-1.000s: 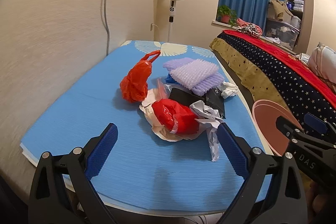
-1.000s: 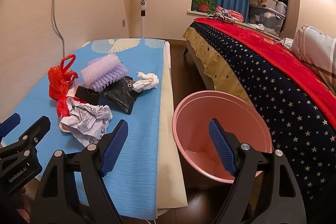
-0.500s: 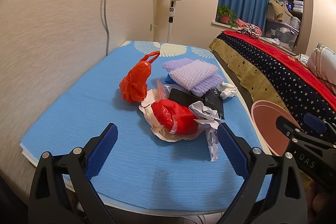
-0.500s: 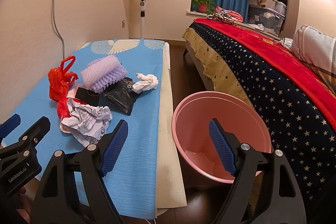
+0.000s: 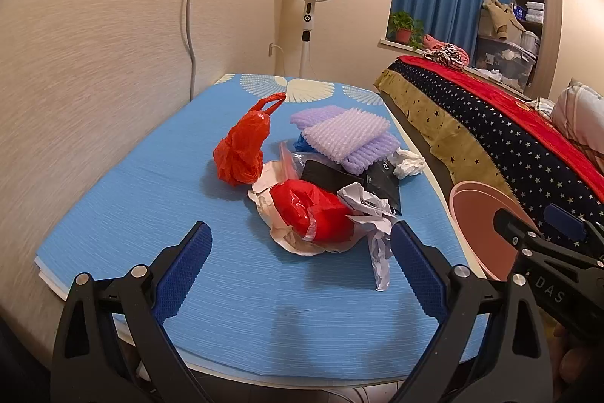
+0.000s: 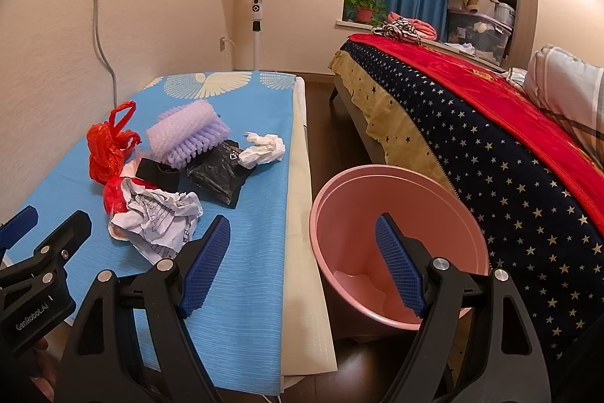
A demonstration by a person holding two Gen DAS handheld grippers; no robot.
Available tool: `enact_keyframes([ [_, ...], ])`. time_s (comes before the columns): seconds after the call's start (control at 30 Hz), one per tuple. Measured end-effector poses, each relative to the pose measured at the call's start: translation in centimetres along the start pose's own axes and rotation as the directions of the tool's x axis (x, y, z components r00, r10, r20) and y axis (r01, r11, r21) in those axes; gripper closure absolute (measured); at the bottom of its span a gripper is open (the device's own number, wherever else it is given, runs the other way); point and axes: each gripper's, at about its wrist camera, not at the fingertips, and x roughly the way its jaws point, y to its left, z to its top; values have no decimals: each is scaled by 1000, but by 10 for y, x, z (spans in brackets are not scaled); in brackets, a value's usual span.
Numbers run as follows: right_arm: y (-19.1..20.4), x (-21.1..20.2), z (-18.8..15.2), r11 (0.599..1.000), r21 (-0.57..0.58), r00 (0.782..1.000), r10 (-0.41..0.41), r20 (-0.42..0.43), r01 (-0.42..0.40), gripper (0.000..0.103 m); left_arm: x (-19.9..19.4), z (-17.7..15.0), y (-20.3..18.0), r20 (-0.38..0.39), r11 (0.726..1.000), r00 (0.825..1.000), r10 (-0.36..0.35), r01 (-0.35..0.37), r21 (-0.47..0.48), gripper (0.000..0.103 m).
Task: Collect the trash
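Left wrist view is showing your left gripper (image 5: 298, 259) hovering with its jaws spread and empty, just short of the crumpled white printed paper (image 5: 372, 210) and the shiny red plastic bag (image 5: 311, 212) heaped beside it on the blue-covered table (image 5: 151, 199). You are at the start, I judge: nothing is picked up yet. Next you are needing to reach forward and close on the paper. Right wrist view is showing what the other barely shows: your right gripper (image 6: 302, 263), jaws likewise spread and empty, sitting over the round pink plastic bin (image 6: 472, 233), right of the paper, apparently empty.
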Motion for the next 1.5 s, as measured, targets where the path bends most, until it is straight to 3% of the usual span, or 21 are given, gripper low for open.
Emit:
enact_keyframes([
  [0.9,2,0,0,1000,0,1000,2,1,-2,25,-1,1,0,-1,1000,1000,-2,2,-4,11],
  [1.07,5,0,3,1000,8,1000,16,8,-16,25,-6,4,3,23,999,999,26,-26,-20,11],
  [1.2,11,0,4,998,10,998,57,16,-57,25,-7,8,11,33,999,999,39,-38,-39,21],
  [1.33,26,1,4,990,-8,990,138,24,-138,30,-4,8,20,22,997,998,62,-61,-56,38],
  [1.5,43,7,2,979,-13,979,204,22,-203,30,-4,11,34,31,989,993,117,-114,-94,40],
])
